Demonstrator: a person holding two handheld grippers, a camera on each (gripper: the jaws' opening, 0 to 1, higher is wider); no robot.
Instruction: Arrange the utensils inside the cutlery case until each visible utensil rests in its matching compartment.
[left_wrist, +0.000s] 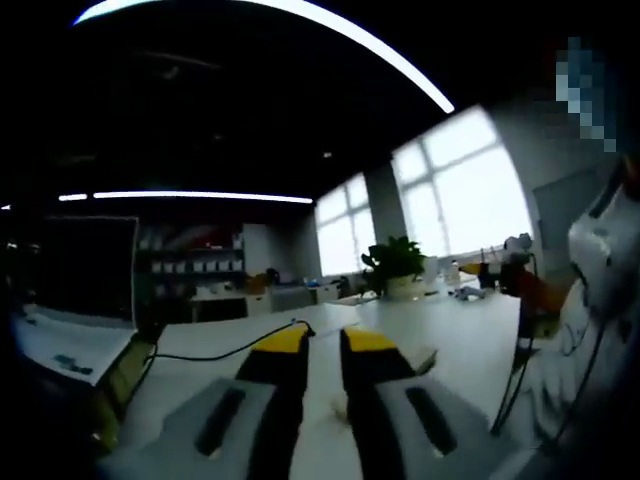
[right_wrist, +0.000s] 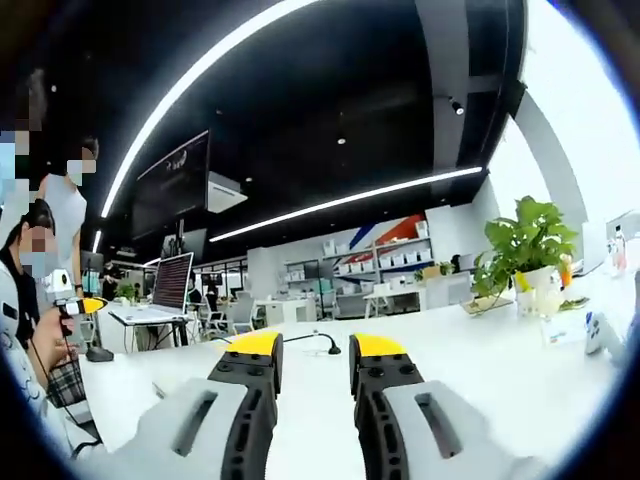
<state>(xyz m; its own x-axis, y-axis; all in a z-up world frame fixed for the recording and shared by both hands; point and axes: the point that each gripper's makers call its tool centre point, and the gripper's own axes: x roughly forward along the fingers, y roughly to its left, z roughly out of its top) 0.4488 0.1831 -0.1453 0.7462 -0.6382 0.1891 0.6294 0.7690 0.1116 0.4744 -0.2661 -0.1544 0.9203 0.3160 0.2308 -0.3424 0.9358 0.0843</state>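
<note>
Both grippers up and aimed across the room. L gripper (left_wrist: 322, 345) jaws apart, nothing between; R gripper (right_wrist: 314, 350) same. Just past each — bare white table (right_wrist: 480, 370), 1 black cable (left_wrist: 215, 355), farther on 1 plant (right_wrist: 525, 240). Case and utensils: 0 in view, so can't judge grip or weight.

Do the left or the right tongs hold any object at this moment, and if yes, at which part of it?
Nothing is held. The left tongs and the right tongs both stand open above the white table, with bare gaps between their yellow tips.
</note>
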